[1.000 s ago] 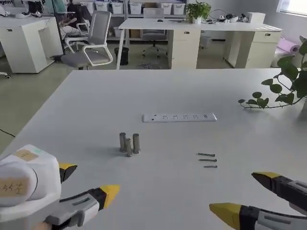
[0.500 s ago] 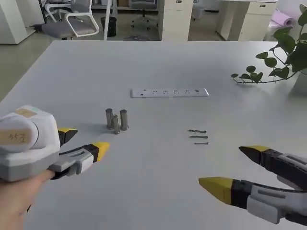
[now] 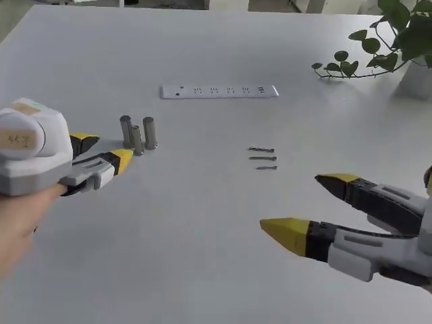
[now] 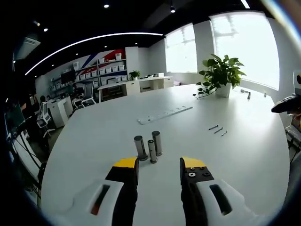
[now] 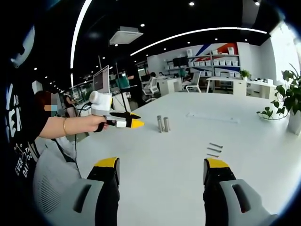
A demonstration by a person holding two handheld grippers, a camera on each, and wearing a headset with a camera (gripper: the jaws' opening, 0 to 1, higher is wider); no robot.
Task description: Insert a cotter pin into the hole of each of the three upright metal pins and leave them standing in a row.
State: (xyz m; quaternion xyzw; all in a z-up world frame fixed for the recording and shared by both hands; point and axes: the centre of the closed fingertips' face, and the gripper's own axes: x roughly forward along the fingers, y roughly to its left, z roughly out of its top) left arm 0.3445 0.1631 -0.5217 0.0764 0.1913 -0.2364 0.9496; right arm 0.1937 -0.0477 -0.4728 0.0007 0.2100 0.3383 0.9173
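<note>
Three upright metal pins stand clustered together on the white table; they also show in the left gripper view as pins and far off in the right gripper view as pins. Three cotter pins lie side by side to their right, seen too as cotter pins and cotter pins. My left gripper is open, just left of the metal pins, holding nothing. My right gripper is open near the front right, short of the cotter pins.
A white power strip lies behind the pins. A potted plant trails leaves at the far right corner. A person's hand holds the left gripper.
The head camera has tilted down, so everything sits higher in view. My left gripper has come closer to the metal pins. Both grippers stay open.
</note>
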